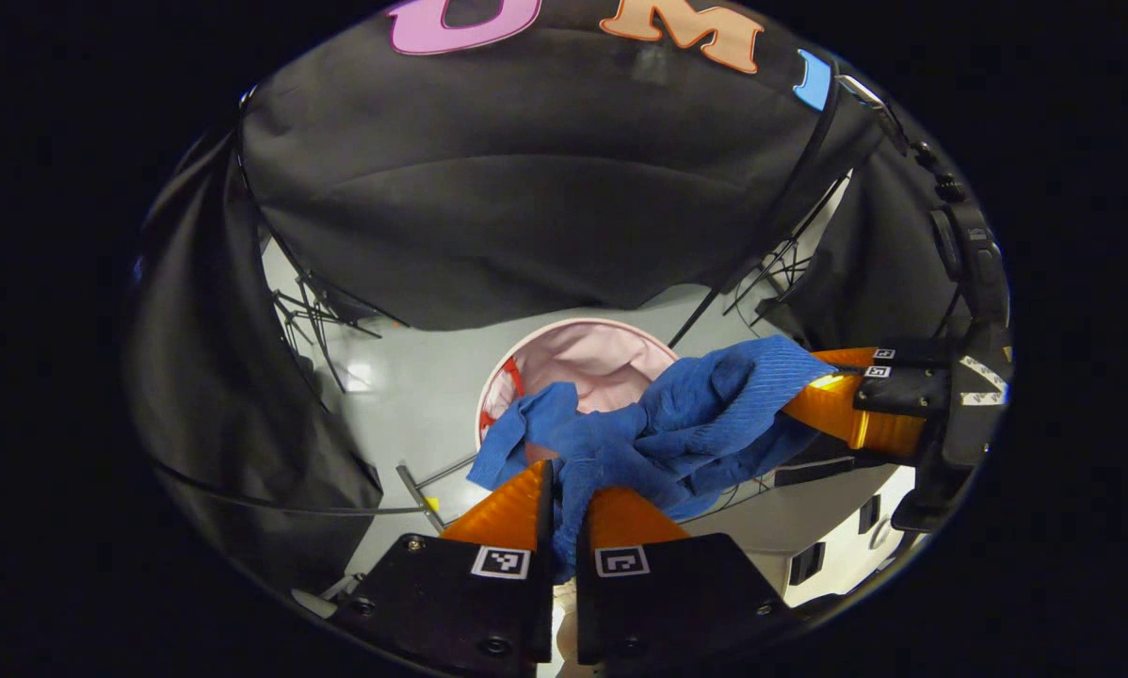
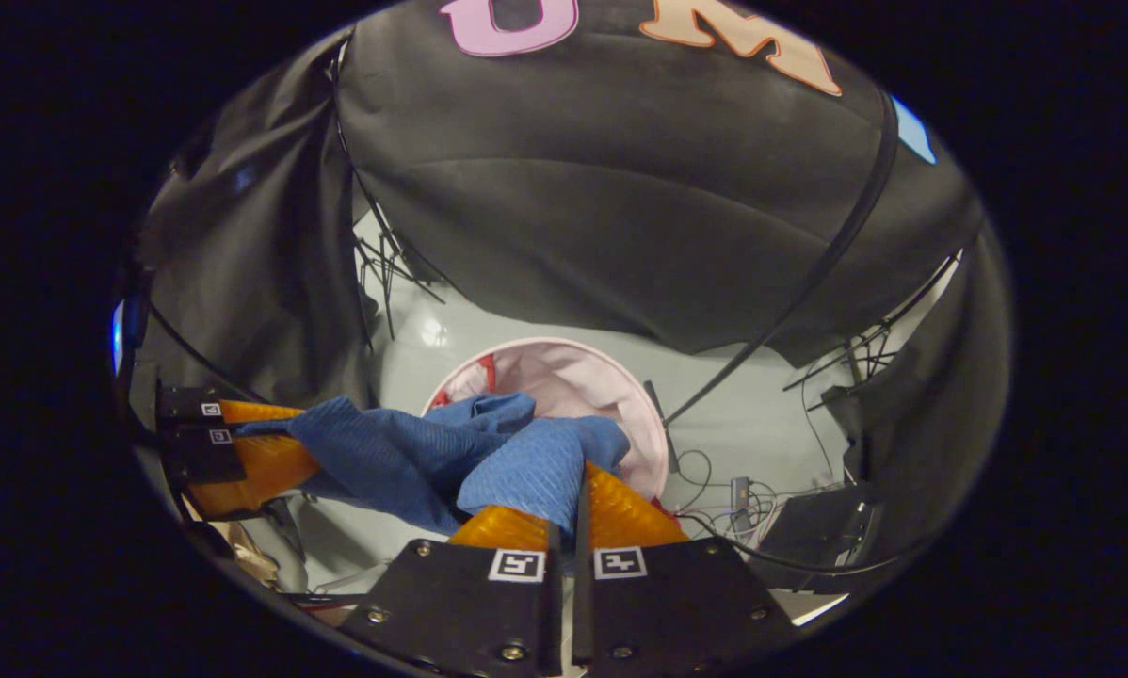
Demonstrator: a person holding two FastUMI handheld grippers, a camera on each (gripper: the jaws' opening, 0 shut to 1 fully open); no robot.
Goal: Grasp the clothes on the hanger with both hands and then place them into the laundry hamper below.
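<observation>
Both claws, left claw (image 1: 564, 490) and right claw (image 2: 578, 494), pinch the blue garment (image 1: 658, 428) above the hamper (image 1: 611, 353).

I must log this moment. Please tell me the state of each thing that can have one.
blue garment: bunched, held between both grippers above the hamper
left gripper: shut on blue garment
right gripper: shut on blue garment
laundry hamper: open, on the floor

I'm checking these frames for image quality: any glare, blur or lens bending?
Left gripper view: blue cloth sharp; bright glare on the other gripper's finger; booth edges bow. Right gripper view: pink hamper clear, floor evenly lit, curved edges.
</observation>
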